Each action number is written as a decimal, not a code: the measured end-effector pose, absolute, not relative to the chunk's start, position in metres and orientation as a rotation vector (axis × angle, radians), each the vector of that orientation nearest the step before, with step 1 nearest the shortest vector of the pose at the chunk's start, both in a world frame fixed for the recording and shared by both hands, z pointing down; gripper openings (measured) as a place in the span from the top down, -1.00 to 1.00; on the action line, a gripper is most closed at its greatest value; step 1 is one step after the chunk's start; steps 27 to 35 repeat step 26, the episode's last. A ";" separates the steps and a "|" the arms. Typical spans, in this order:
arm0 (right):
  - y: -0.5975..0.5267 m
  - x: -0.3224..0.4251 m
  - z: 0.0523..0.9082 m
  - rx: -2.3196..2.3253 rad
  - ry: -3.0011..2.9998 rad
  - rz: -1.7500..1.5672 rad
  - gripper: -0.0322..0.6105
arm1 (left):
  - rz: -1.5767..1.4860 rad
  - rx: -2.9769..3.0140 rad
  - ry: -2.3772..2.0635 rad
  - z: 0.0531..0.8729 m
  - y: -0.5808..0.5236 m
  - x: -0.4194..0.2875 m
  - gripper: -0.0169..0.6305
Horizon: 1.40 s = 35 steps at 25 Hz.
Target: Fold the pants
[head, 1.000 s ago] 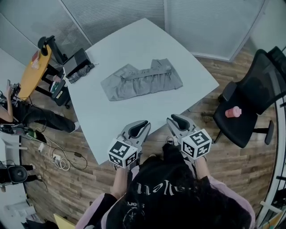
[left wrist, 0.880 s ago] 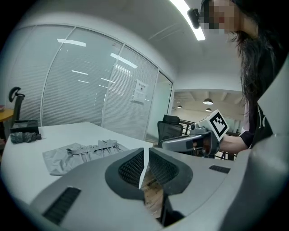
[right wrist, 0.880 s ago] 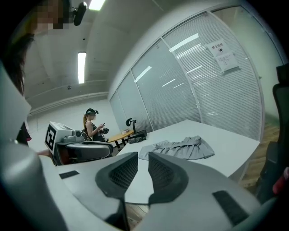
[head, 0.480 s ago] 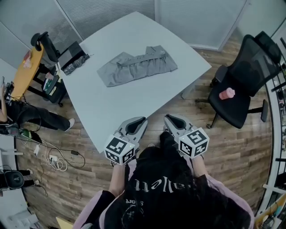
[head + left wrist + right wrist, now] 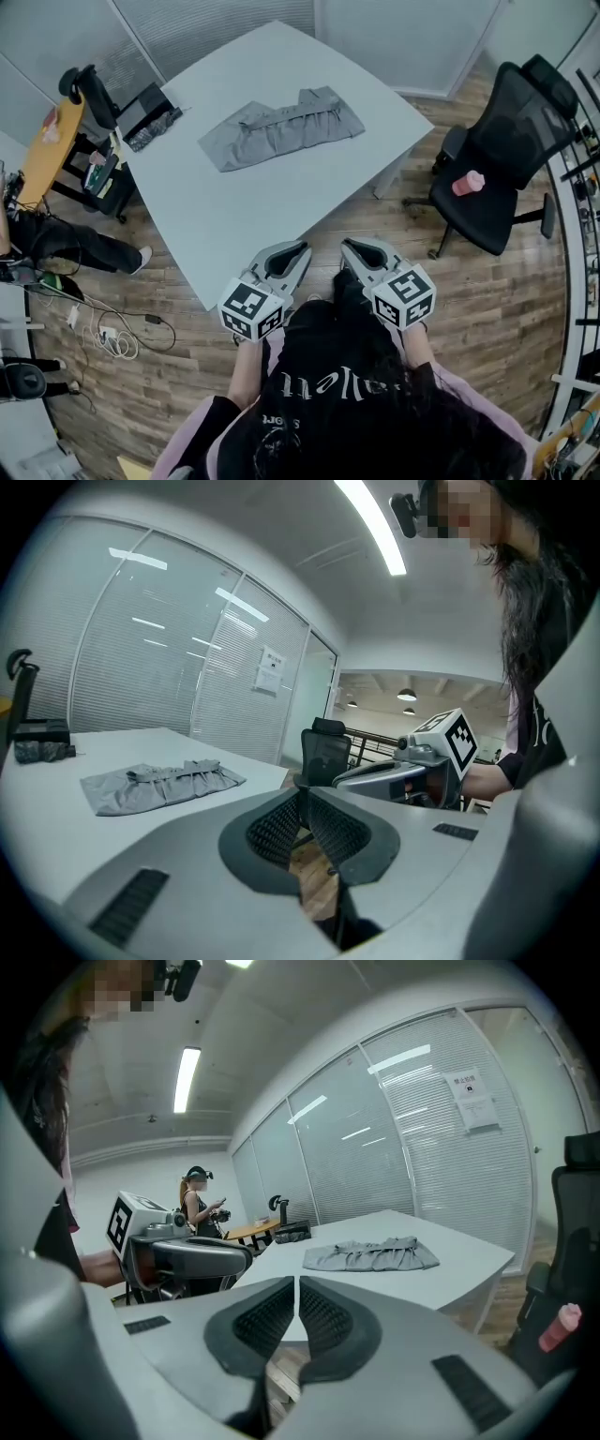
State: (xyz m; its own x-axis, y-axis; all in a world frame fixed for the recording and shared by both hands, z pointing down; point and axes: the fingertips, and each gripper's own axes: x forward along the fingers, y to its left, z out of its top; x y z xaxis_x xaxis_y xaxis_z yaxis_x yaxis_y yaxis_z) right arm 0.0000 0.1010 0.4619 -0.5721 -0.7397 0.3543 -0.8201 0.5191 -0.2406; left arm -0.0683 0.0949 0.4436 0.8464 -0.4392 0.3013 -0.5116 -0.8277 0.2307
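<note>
Two claws hung shut off the near corner of the grey worktop (image 5: 253, 220), held over the wooden floor close to the person's body. The left claw (image 5: 298, 253) had its jaws tip to tip. The right claw (image 5: 352, 248) showed only a hairline between its jaws. Both had just been closing, and neither had anything between its jaws.

The grey pants (image 5: 281, 129) lay flat on the far half of the worktop in a rumpled strip, well apart from both claws. That layout fitted either pants waiting for further folds or pants already folded, with the claws drawn clear. Should more folding be due, such thin, soft cloth would likely want both claws to pinch matching points on one edge. They would then need to lift together so the layers stayed square.

Only the head view took in the whole worktop, the gap between claws and pants, and the black office chair (image 5: 497, 178) with a pink object (image 5: 467, 183) on its seat. Only the two gripper views looked along the jaws and confirmed nothing was between them. The right gripper view alone showed a second person (image 5: 195, 1206) standing beyond the worktop.
</note>
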 end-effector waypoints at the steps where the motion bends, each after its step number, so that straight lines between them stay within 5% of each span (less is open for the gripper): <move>1: 0.102 -0.001 0.462 1.324 -2.551 0.566 0.80 | 0.339 2.722 -0.717 0.443 0.096 -0.069 0.80; 35: 0.081 -0.027 0.470 1.270 -2.550 0.585 0.80 | 0.334 2.676 -0.755 0.452 0.085 -0.098 0.80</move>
